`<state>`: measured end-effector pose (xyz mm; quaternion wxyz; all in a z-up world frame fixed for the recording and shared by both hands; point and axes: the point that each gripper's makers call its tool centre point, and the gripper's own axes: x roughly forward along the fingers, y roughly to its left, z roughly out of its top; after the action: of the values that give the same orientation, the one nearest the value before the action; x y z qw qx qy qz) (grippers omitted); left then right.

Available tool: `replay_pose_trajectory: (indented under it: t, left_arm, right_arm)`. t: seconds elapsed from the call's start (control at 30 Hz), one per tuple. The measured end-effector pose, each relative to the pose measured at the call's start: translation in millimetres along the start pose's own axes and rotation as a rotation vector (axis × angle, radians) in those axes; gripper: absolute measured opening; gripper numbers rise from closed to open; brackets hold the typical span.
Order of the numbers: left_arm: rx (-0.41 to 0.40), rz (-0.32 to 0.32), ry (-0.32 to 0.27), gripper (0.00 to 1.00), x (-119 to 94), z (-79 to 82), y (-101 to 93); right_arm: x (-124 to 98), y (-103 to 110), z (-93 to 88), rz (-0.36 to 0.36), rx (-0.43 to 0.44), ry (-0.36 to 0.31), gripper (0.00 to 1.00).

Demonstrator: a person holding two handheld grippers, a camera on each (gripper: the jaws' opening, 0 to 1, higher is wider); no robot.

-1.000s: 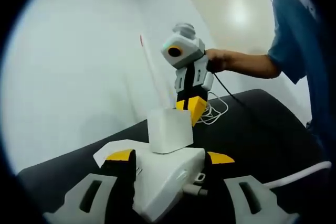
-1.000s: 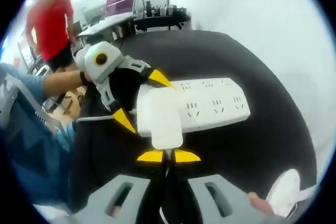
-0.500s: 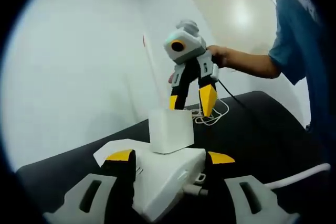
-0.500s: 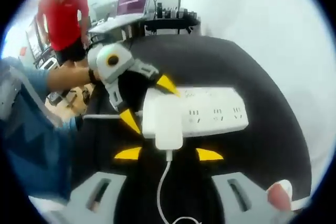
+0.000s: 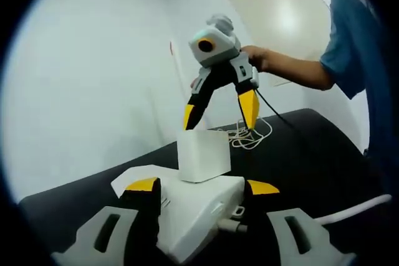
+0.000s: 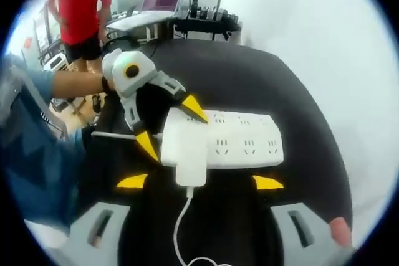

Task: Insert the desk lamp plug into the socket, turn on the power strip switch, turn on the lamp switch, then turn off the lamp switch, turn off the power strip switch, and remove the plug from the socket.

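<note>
The white plug (image 6: pixel 185 154) sits in the power strip (image 6: pixel 240 147) on the black tabletop (image 6: pixel 249 85), hiding the socket beneath. The left hand-held gripper (image 6: pixel 171 126) clamps the strip's end, covering it. The right hand-held gripper (image 5: pixel 219 112) hovers spread wide above the plug, grasping nothing; the cord (image 6: pixel 179 228) runs out of frame.

Smooth white plastic on a matt black table

The power strip (image 6: pixel 243 143) and the plug adapter (image 6: pixel 185 154) look like smooth white plastic with a slight sheen; the cord (image 6: pixel 181 232) looks rubbery. The table (image 6: pixel 243 79) is matt black. Each claw, left (image 5: pixel 199 186) and right (image 6: pixel 199 182), has glossy yellow tips on matt grey-black plastic.
</note>
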<state>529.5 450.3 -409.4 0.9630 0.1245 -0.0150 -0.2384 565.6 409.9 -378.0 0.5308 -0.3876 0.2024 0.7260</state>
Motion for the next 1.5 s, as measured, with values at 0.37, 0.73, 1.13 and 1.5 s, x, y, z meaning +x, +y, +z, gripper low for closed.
replay_pose_trajectory:
  t: [0.37, 0.73, 1.13, 1.5]
  left_arm:
    - [-0.002, -0.001, -0.001, 0.51, 0.7, -0.2, 0.0]
    - [-0.003, -0.001, -0.002, 0.52, 0.4, 4.0, -5.9]
    - [-0.007, 0.000, -0.003, 0.52, 0.3, 3.7, -5.1]
    - [-0.009, 0.000, -0.003, 0.53, 0.0, 3.0, -3.6]
  right_arm:
    - [13.9, 8.0, 5.5, 0.040, -0.010, 0.062, 0.64]
    - [22.3, 13.3, 8.5, 0.056, 0.026, 0.083, 0.56]
    - [28.4, 15.5, 7.2, 0.076, 0.025, 0.101, 0.56]
    - [38.5, 16.9, 3.6, 0.079, 0.003, 0.167, 0.38]
